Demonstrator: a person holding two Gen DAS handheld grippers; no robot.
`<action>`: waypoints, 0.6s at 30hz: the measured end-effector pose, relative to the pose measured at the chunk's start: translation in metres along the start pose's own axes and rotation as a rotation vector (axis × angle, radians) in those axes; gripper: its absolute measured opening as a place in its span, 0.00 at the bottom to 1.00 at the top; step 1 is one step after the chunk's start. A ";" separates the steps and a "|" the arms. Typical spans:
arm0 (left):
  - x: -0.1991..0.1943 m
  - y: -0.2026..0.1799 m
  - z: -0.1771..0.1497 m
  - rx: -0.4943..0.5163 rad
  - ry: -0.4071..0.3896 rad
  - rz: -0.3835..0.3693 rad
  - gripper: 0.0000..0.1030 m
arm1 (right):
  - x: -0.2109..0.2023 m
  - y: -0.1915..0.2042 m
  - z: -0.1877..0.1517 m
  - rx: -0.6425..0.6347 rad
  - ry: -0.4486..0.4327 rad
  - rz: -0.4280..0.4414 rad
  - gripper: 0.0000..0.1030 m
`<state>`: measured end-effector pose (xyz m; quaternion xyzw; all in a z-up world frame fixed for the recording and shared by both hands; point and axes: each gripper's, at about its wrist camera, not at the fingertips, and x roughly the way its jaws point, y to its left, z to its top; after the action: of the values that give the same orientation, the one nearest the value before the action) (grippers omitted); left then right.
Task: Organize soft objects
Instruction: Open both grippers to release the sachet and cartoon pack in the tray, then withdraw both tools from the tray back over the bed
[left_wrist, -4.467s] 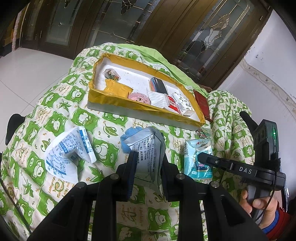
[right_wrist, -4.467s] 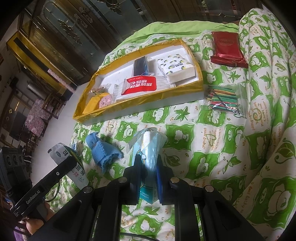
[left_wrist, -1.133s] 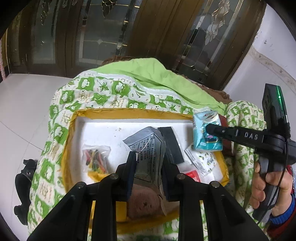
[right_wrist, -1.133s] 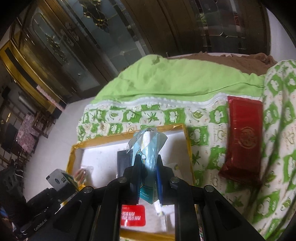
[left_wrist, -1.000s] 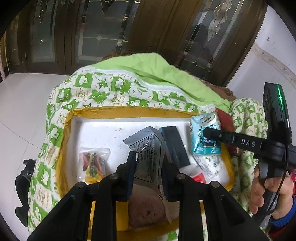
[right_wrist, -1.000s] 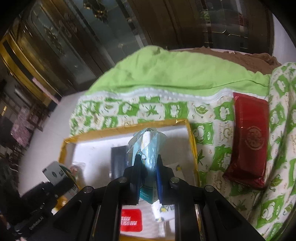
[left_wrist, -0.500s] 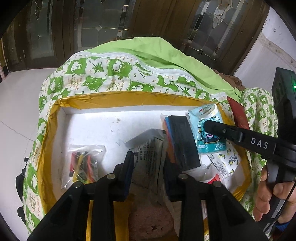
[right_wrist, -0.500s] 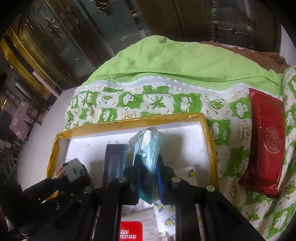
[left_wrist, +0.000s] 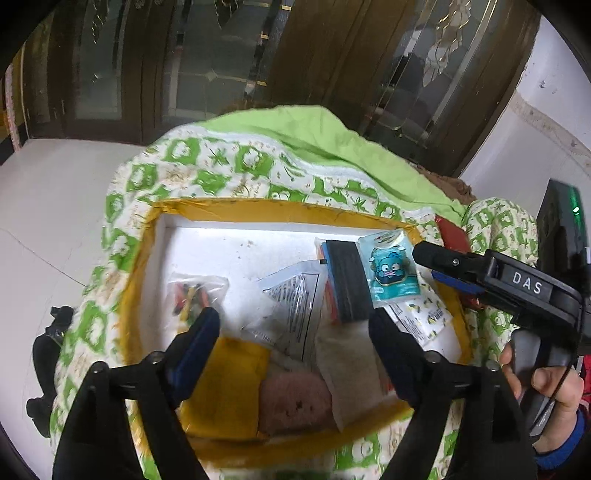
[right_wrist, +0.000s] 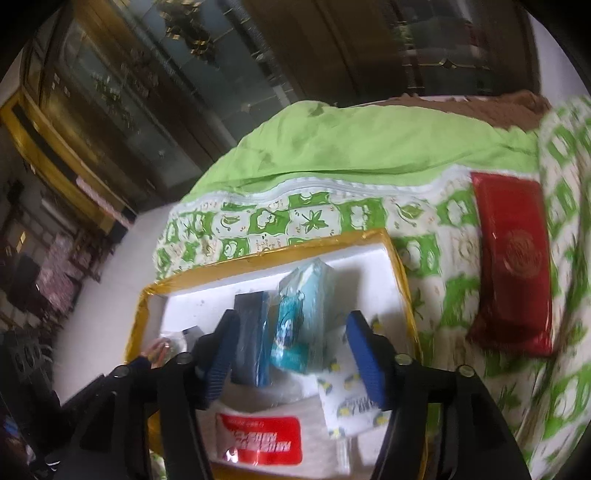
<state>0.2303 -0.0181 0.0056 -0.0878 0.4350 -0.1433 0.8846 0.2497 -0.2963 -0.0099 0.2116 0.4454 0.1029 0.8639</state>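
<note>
Now over the yellow-taped white foam tray (left_wrist: 280, 212) on the green-and-white patterned quilt (left_wrist: 207, 162). Left gripper (left_wrist: 291, 325): jaws opening, spread wide, pads clear of the grey-and-white printed plastic pouch (left_wrist: 295, 302), which lies flat on the tray floor just ahead, between the fingers' lines, long axis running roughly away from the camera. Right gripper (right_wrist: 291, 354): jaws likewise opening, nothing pressed; teal cartoon-printed tissue packet (right_wrist: 303, 325) dropped between and just beyond the blue pads, leaning against the dark blue-black box (right_wrist: 251, 339), long axis pointing away. Each packet nearest its own gripper. Probably both releases finished, so a straight pull-back along the fingers seems enough, without snagging either wrapper. Dark red rectangular pouch (right_wrist: 513, 266) out on the quilt, well right of the tray, nearer the right hand.
</note>
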 end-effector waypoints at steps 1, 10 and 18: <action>-0.008 0.000 -0.004 0.000 -0.012 -0.001 0.82 | -0.003 -0.003 -0.004 0.034 0.004 0.023 0.66; -0.073 0.014 -0.047 -0.013 -0.097 0.048 0.86 | -0.018 -0.008 -0.041 0.158 0.067 0.164 0.67; -0.109 0.046 -0.096 -0.122 -0.118 0.094 0.87 | -0.029 0.003 -0.067 0.129 0.095 0.208 0.67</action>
<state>0.0988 0.0588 0.0157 -0.1294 0.3935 -0.0697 0.9075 0.1783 -0.2864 -0.0217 0.3064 0.4673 0.1731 0.8110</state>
